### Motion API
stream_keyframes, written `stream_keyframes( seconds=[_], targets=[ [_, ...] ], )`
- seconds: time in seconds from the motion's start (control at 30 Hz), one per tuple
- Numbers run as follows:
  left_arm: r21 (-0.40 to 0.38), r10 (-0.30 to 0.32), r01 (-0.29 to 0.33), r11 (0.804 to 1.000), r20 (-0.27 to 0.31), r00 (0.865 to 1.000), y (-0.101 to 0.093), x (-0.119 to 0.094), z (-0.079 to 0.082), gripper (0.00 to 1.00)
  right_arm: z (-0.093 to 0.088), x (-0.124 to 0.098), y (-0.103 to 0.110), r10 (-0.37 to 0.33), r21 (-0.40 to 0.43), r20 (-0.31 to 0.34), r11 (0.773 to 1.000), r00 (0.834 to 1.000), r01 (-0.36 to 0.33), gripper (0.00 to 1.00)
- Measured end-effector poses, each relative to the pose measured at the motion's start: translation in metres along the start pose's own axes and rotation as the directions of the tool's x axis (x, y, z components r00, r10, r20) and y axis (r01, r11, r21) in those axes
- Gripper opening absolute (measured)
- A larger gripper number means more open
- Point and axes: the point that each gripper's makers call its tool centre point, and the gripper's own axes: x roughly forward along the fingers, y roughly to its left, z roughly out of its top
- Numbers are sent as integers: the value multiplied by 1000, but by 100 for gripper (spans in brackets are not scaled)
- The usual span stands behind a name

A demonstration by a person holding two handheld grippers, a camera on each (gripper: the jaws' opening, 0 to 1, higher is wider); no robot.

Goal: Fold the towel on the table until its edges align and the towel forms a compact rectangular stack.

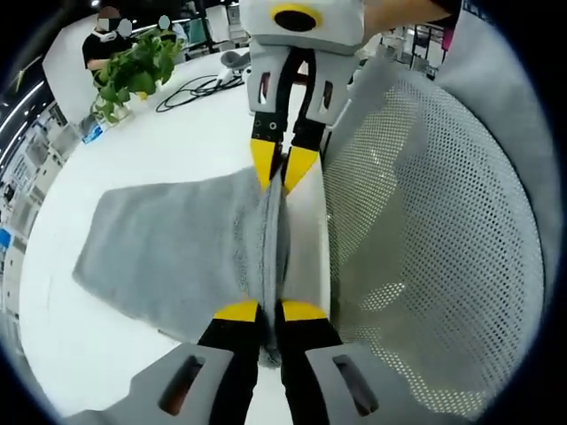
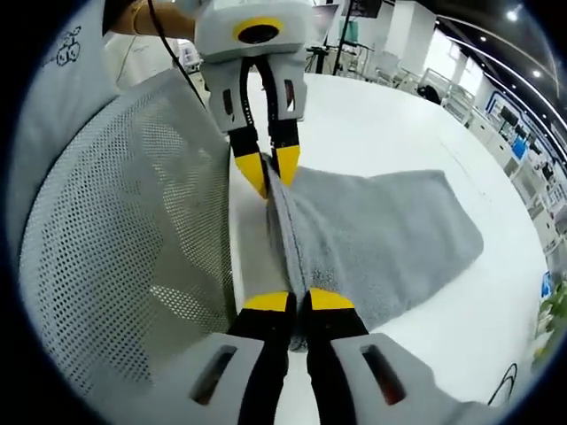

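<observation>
We're mid-fold, not done. In the left gripper view, from the left: potted plant (image 1: 133,71) and a black cable (image 1: 199,87) sit far back on the white worktop (image 1: 80,354). The grey towel (image 1: 168,252) lies mostly flat, its near edge gathered into a raised ridge. Our left tool (image 1: 270,312) is pressed together, pinching one end of that ridge. The right tool (image 1: 283,168) faces it from the far end, also clamped on the same edge. Right of that, a grey mesh chair back (image 1: 425,221) sits close against the worktop edge.

Right gripper view mirrors it: chair back (image 2: 124,230) on the left, right tool (image 2: 299,303) pinching the towel (image 2: 390,230) edge, left tool (image 2: 270,168) gripping the opposite end, towel body spreading right over the worktop (image 2: 390,115).

Status as we judge it: one long edge is lifted and held at both ends, ready to carry across. No completed fold is visible; the spread part looks single layer and tapers unevenly. Left to do: bring the held edge over to the far edge, align, then fold again to a compact rectangle.
</observation>
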Motion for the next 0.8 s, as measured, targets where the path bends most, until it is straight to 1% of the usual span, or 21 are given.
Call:
stream_keyframes(
  seconds=[0.17, 0.27, 0.37, 0.5, 0.6, 0.8],
  targets=[
    [-1, 34, -34, 999, 19, 999, 6, -19, 10, 6, 16, -16, -3, -18, -6, 18, 1000, 1000, 18, 3],
    [-1, 51, -51, 999, 24, 998, 9, -26, 15, 6, 23, -24, -6, -31, -12, 24, 999, 999, 31, 3],
    [-11, 64, -64, 998, 41, 997, 11, -36, 21, 6, 30, -32, -10, -43, -14, 37, 999, 998, 43, 3],
    [-30, 87, -84, 996, 80, 993, 15, -51, 31, 6, 40, -47, -12, -53, -9, 62, 999, 997, 54, 3],
    [-41, 95, -91, 995, 106, 990, 15, -62, 39, 6, 47, -59, -11, -60, 0, 83, 998, 995, 61, 3],
    [-29, 101, -98, 995, 121, 987, 10, -79, 48, 6, 61, -77, -6, -66, 11, 108, 998, 992, 65, 3]
  ],
)
